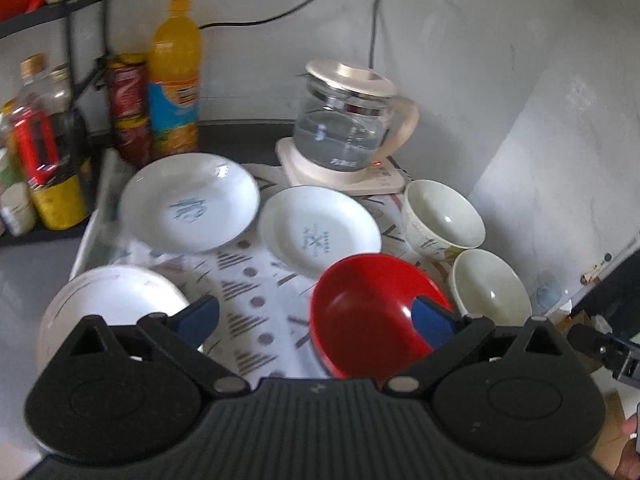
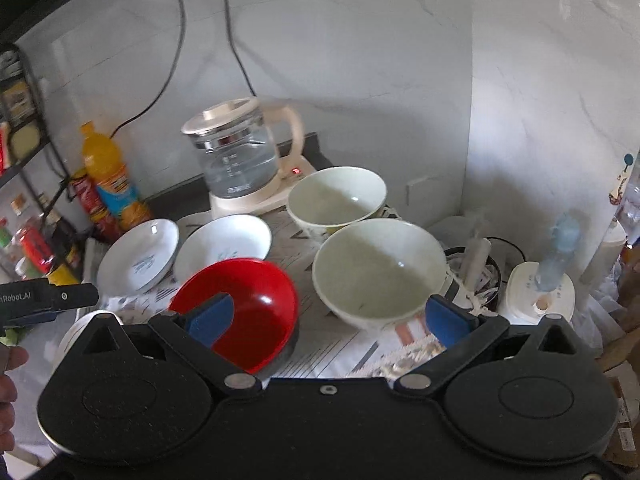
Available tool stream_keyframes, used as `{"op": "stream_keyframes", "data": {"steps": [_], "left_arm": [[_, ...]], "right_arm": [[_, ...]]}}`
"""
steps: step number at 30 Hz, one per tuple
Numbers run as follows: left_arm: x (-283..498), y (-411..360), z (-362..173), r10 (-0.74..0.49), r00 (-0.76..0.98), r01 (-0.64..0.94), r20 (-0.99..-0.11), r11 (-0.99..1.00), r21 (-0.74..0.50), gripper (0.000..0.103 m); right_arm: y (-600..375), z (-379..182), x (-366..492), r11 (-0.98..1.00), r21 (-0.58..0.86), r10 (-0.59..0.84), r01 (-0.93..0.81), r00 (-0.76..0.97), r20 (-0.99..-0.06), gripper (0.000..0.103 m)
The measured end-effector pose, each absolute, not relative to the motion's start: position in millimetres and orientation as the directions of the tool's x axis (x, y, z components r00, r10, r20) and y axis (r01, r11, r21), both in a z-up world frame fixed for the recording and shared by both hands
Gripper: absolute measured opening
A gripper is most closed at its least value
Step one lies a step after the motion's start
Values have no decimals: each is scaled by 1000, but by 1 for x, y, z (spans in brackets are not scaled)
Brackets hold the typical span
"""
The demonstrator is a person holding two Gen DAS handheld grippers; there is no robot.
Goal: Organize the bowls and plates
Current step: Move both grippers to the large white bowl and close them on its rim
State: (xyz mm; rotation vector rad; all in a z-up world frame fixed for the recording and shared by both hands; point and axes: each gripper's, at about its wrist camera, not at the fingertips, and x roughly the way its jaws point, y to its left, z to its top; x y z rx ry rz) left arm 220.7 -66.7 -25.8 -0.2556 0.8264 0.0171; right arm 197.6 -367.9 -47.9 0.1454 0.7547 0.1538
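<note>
Two white plates with blue marks lie side by side on a patterned cloth. A red bowl sits in front of them, and two cream bowls stand to the right. A white bowl sits at the near left. My left gripper hovers open above the cloth, its right fingertip over the red bowl. My right gripper is open too, above the red bowl and the nearer cream bowl. The farther cream bowl and both plates lie beyond.
A glass kettle on a cream base stands at the back by the wall. An orange drink bottle, a red can and jars crowd a rack at the left. A small white appliance and a dark pot sit at the right. A hand shows at the left edge.
</note>
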Motion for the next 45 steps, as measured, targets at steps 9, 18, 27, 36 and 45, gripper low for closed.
{"op": "stream_keyframes", "data": {"steps": [9, 18, 27, 36, 45], "left_arm": [[283, -89, -36, -164, 648, -36, -744, 969, -245, 100], [343, -115, -62, -253, 581, 66, -774, 962, -265, 91], [391, -156, -96, -352, 464, 190, -813, 936, -296, 76], [420, -202, -114, -394, 380, 265, -837, 913, -309, 65], [438, -235, -140, -358, 322, 268, -877, 922, -278, 48]], "right_arm": [[-380, -61, 245, 984, 175, 145, -30, 698, -702, 103], [-389, -88, 283, 988, 149, 82, 48, 649, -756, 87], [-400, -122, 312, 979, 118, 3, 167, 567, -824, 76], [-419, -146, 318, 957, 138, -9, 255, 500, -866, 70], [-439, -167, 332, 941, 180, 29, 287, 463, -886, 62]]}}
